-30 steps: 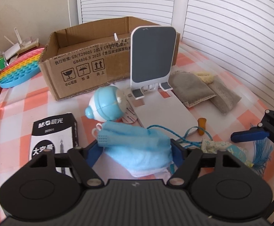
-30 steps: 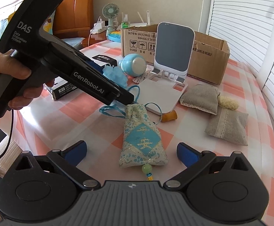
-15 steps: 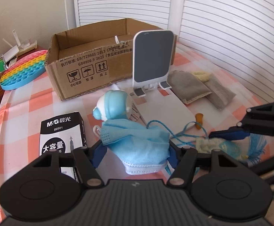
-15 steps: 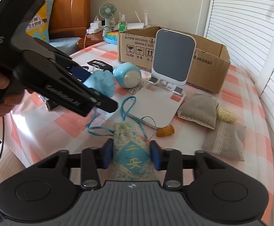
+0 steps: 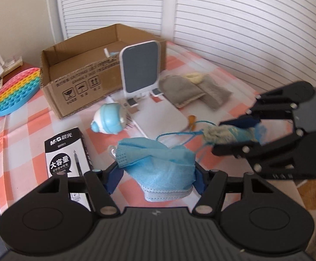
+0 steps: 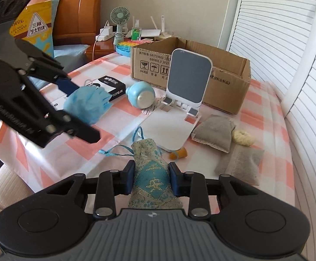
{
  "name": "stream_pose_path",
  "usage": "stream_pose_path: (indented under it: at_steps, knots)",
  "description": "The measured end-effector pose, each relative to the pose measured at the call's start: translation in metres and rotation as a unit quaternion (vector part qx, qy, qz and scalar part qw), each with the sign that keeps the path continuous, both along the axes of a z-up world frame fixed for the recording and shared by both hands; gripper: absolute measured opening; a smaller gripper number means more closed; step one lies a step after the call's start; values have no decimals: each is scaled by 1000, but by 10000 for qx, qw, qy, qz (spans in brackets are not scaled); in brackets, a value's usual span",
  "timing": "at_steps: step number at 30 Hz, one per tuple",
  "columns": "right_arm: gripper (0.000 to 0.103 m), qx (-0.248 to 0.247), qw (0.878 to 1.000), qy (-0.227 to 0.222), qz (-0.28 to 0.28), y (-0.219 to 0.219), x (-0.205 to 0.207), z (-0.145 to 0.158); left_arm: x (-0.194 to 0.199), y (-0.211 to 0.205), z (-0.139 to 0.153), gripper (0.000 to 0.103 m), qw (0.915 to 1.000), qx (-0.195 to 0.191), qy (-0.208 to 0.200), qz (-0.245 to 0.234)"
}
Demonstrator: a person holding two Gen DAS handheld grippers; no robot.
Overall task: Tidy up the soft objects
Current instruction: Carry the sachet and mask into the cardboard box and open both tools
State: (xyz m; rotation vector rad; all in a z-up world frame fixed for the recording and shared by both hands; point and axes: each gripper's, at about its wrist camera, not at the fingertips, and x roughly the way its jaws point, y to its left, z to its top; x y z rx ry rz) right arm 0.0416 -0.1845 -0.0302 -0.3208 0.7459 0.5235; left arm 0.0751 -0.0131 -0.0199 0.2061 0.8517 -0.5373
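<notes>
Checked counter (image 6: 266, 100) before slatted blinds. Box (image 5: 75, 91) at back, open; only white stick and bit of blue visible inside. Stand (image 6: 186, 87) in front of box. Left claw (image 5: 155, 174) clenched on mask (image 5: 162, 165), near box. Right claw (image 6: 151, 179), jaws just closing, grips pouch (image 6: 151, 174) in front of stand.

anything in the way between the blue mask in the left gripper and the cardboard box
Partly. The blue face mask is clamped in the left gripper. The round blue toy lies roughly between it and the cardboard box; carried higher, nothing blocks.
</notes>
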Motion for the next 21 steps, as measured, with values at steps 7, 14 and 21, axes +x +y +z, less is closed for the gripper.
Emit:
stream_pose_path:
  at_steps: [7,14,21]
  knots:
    - [37,13,9996,-105,-260,-11,8,18,-2,1,17,65,10000,-27,-59,-69]
    - [37,126,9969,-95,-768,-32,48,30,23,9,27,65,9996,37,-194,217]
    - [37,286,9941,-306,-996,-51,92,55,61,27,44,65,9983,89,-308,496]
